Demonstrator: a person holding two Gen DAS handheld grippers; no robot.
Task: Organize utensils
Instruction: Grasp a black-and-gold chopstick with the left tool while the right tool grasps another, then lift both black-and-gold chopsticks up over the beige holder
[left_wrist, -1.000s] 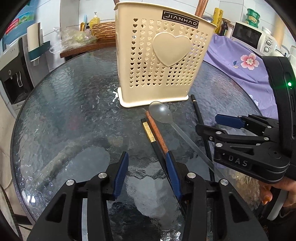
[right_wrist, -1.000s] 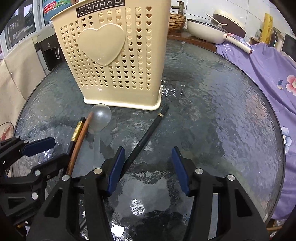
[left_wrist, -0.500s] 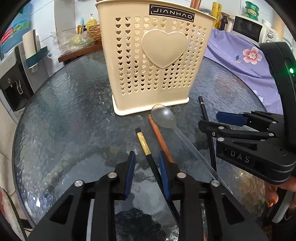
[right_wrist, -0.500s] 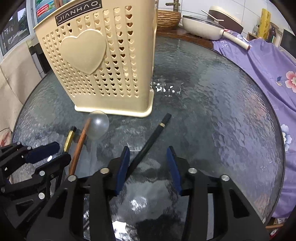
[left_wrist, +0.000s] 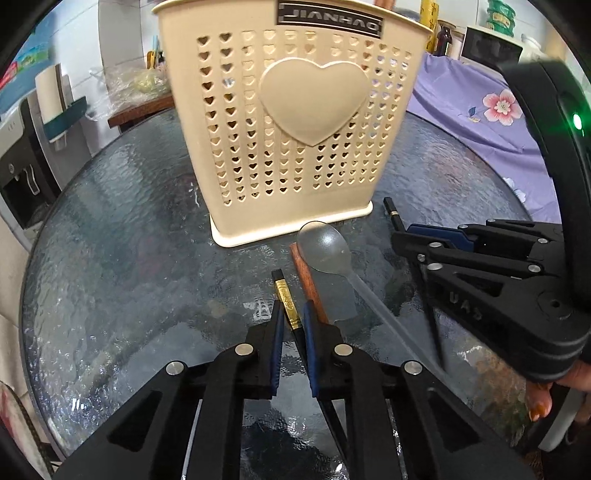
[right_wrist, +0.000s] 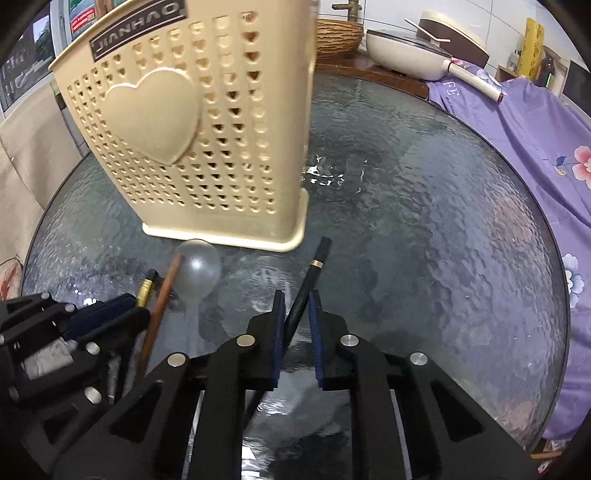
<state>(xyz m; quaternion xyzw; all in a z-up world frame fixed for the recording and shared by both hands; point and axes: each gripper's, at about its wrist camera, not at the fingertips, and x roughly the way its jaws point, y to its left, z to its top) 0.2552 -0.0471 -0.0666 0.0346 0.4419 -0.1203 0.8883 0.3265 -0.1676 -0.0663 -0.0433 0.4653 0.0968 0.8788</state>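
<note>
A cream heart-pierced utensil holder (left_wrist: 288, 129) (right_wrist: 207, 147) stands upright on the round glass table (left_wrist: 129, 258). In front of it lie a clear plastic spoon (left_wrist: 325, 247), a brown wooden chopstick (left_wrist: 306, 280) and two black chopsticks. My left gripper (left_wrist: 293, 314) is closing, its blue pads pressing the gold-banded black chopstick (left_wrist: 286, 299), which lies on the glass. My right gripper (right_wrist: 297, 302) is closing too, its pads gripping the other black chopstick (right_wrist: 314, 269), whose tip points at the holder's corner. Each gripper shows in the other's view, side by side.
A purple floral cloth (right_wrist: 535, 147) covers the right side beyond the table edge. A cream pan (right_wrist: 406, 51) and a wicker basket (right_wrist: 336, 37) sit on a wooden counter behind. A microwave (left_wrist: 491, 48) and a water dispenser (left_wrist: 22, 166) stand farther off.
Both grippers have moved forward toward the holder and their jaws have come together, the left around the gold-banded chopstick, the right around the other black chopstick.
</note>
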